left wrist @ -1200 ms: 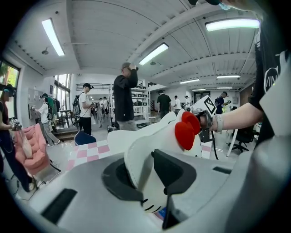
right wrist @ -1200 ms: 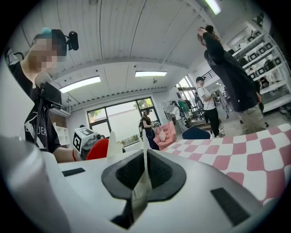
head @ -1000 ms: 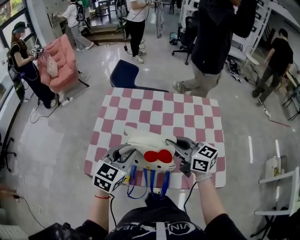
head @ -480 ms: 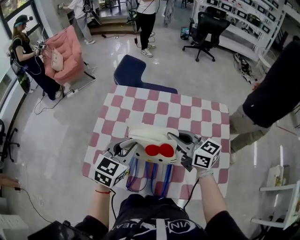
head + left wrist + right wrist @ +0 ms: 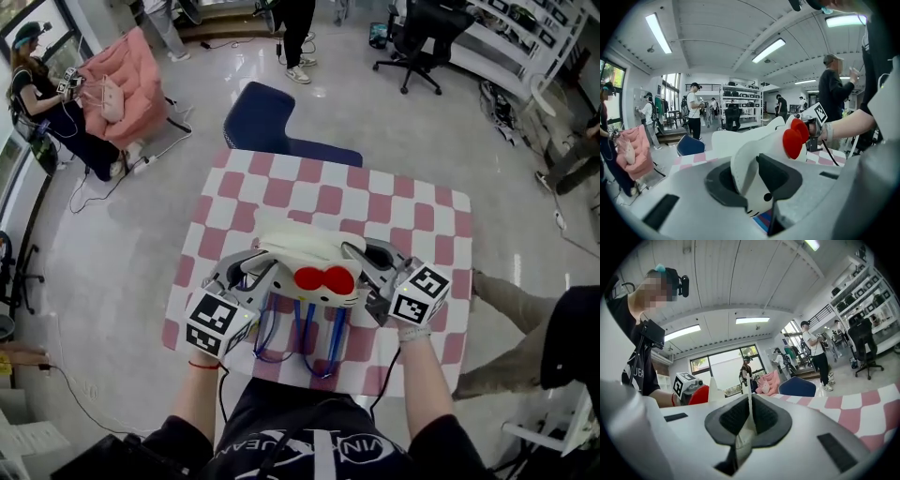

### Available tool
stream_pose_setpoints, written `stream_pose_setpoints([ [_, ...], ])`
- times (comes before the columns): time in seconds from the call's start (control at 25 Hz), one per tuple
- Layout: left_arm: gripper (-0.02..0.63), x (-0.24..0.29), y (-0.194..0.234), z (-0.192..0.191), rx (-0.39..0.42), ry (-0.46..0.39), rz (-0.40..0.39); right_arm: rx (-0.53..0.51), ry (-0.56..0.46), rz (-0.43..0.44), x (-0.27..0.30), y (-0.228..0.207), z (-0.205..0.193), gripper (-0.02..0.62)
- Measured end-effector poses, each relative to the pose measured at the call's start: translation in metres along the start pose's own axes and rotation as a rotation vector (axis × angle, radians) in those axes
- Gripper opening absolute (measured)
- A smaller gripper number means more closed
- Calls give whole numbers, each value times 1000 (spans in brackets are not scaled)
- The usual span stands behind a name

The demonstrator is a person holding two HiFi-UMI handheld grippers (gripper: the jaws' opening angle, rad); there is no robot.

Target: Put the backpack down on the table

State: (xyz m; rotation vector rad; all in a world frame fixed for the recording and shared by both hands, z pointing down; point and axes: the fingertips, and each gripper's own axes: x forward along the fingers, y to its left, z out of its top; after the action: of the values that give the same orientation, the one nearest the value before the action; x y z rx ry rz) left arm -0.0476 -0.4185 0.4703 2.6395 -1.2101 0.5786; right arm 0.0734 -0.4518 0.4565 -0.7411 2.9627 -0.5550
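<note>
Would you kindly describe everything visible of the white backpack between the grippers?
The backpack is white and soft-looking, shaped like a cat's face with a red bow. Blue straps hang from its near side. It is held over the near half of the checked table, the left gripper shut on one side edge and the right gripper on the other. Whether it touches the table is unclear.

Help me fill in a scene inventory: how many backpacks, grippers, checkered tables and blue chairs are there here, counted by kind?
backpack: 1
grippers: 2 (left gripper, right gripper, both with fingers closed on the backpack)
checkered table: 1
blue chair: 1
Total: 5
</note>
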Motion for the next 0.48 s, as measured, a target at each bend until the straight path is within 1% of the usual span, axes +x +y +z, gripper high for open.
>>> stream_pose_setpoints([
  [0.08,92,12,4,6,3,-7,-13,-7,-12,-15,0,-11,6,11],
  [0.28,92,26,6,13,42,-16,-49,-24,-26,-43,-1,-26,10,11],
  [0.48,92,32,15,14,74,-26,-43,-51,-51,-60,5,-33,11,11],
])
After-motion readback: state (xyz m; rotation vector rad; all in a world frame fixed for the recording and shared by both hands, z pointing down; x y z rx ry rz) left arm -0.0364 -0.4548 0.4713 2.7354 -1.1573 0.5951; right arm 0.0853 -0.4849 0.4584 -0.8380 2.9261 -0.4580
